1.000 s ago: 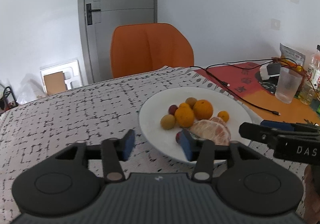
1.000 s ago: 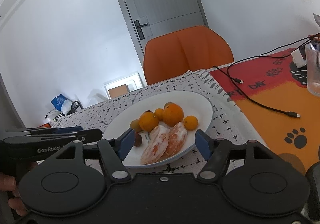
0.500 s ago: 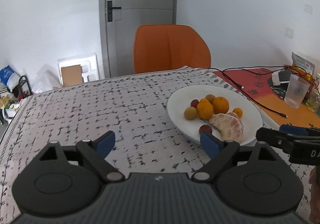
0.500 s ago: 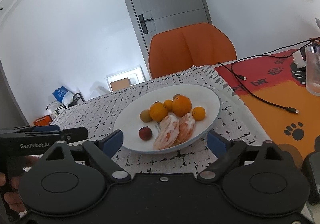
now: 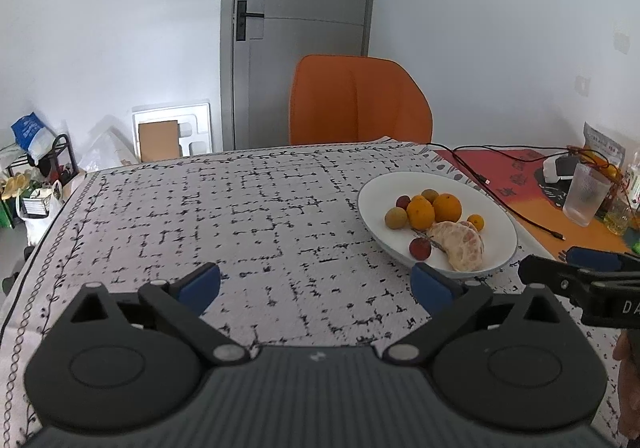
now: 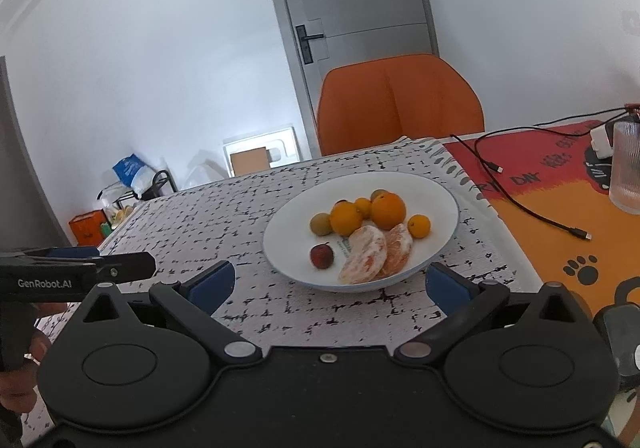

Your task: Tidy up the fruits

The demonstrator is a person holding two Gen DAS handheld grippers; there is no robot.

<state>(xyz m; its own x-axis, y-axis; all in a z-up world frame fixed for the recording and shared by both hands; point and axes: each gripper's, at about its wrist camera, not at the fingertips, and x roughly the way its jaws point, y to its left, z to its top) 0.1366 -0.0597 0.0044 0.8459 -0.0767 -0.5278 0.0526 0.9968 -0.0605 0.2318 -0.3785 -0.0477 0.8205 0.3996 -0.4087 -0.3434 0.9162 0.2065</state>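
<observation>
A white plate (image 5: pixel 496 207) (image 6: pixel 440 199) stands on the patterned tablecloth and holds several fruits: two oranges (image 5: pixel 447 207) (image 6: pixel 387 210), small yellow-orange fruits, a brownish-green one (image 5: pixel 395 217), a red one (image 5: pixel 420 248) (image 6: pixel 321 256) and two peeled citrus halves (image 5: pixel 460 242) (image 6: pixel 366 254). My left gripper (image 5: pixel 316 284) is open and empty, above bare cloth left of the plate. My right gripper (image 6: pixel 328 284) is open and empty, just short of the plate's near rim.
An orange chair (image 5: pixel 360 99) stands at the table's far edge. On the orange-red mat to the right lie a black cable (image 6: pixel 532 211), a ribbed glass (image 6: pixel 626 167) and a charger. Clutter sits on the floor at the left.
Both grippers have opened wide and pulled back from the plate. The left gripper has also shifted left, so the plate now lies to its right.
</observation>
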